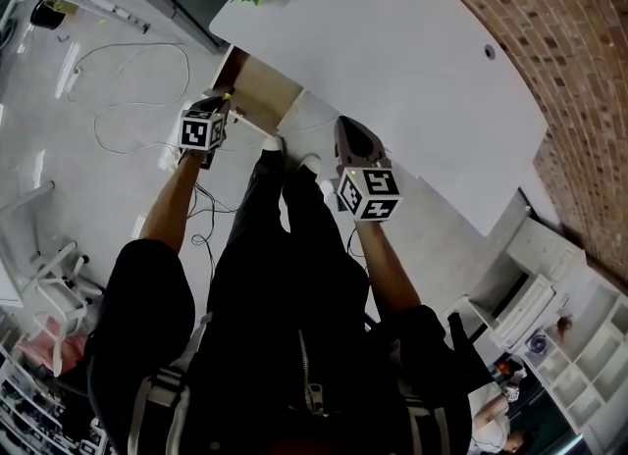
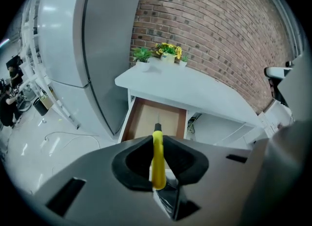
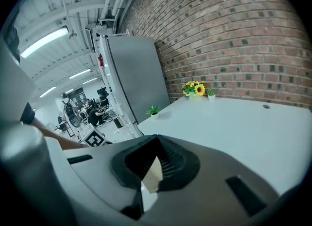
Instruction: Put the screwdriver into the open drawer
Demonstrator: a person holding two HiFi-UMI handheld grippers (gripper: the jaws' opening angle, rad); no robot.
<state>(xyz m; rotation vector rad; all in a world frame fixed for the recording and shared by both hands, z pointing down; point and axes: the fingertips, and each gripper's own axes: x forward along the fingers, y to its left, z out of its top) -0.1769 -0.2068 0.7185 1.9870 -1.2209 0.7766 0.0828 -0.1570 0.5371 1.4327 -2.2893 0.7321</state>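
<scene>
Gripping one screwdriver (image 2: pixel 157 159), one open drawer (image 2: pixel 144 119)

The person wears a black short-sleeved top (image 1: pixel 260 340) with a metal zip (image 1: pixel 312 389) down its front, black trousers (image 1: pixel 292 213) and 2 white shoes (image 1: pixel 274 143) at the far end of the legs. 2 grey webbing straps (image 1: pixel 162 399) with buckles lie on the top, 1 at the left and 1 at the right. The left gripper (image 2: pixel 158 154) has a smooth grey moulded body with dark rectangular slots. The right gripper (image 3: pixel 155 164) is built alike, with black ribbed jaw pads (image 3: pixel 171 164). Each bears a white cube printed with black square markers: the left cube (image 1: pixel 201 132) and the right cube (image 1: pixel 370 193).
</scene>
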